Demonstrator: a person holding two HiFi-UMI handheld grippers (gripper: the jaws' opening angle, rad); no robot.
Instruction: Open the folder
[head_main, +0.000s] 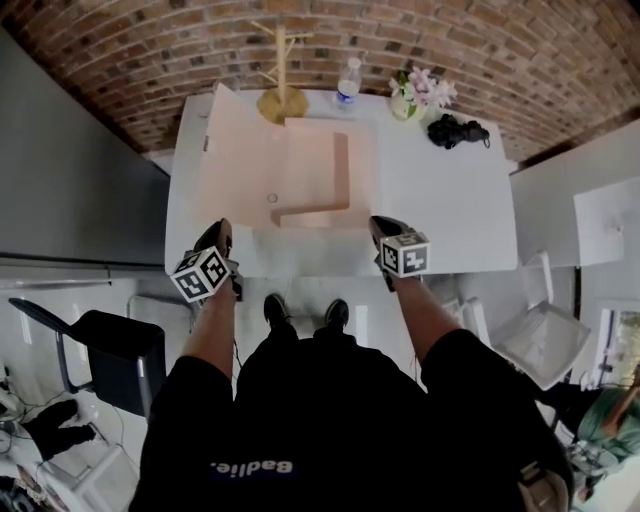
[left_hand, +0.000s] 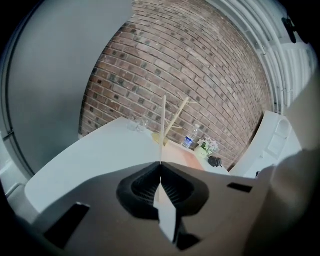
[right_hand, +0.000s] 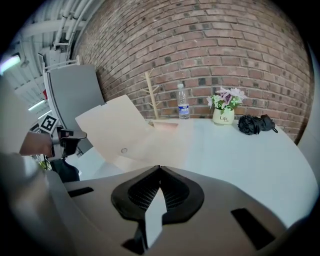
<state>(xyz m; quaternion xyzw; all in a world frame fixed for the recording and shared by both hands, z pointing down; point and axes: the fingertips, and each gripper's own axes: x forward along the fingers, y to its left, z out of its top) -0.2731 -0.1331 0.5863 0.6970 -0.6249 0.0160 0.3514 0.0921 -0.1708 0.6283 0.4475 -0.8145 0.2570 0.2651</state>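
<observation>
A pale peach folder (head_main: 310, 170) lies open on the white table (head_main: 440, 200). Its left cover (head_main: 232, 150) stands raised at a slant, and the right gripper view shows that cover (right_hand: 107, 125) lifted above the flat half (right_hand: 155, 142). My left gripper (head_main: 222, 232) hovers at the table's front edge, left of the folder, shut with nothing between its jaws (left_hand: 160, 165). My right gripper (head_main: 378, 227) hangs at the front edge, right of the folder, also shut and empty (right_hand: 159, 168). Neither touches the folder.
At the back of the table stand a wooden branch stand (head_main: 282, 80), a water bottle (head_main: 347, 85), a flower pot (head_main: 417, 95) and a black bundle (head_main: 458, 131). A dark chair (head_main: 115, 350) is at the left and white chairs (head_main: 545, 335) at the right. A brick wall lies beyond.
</observation>
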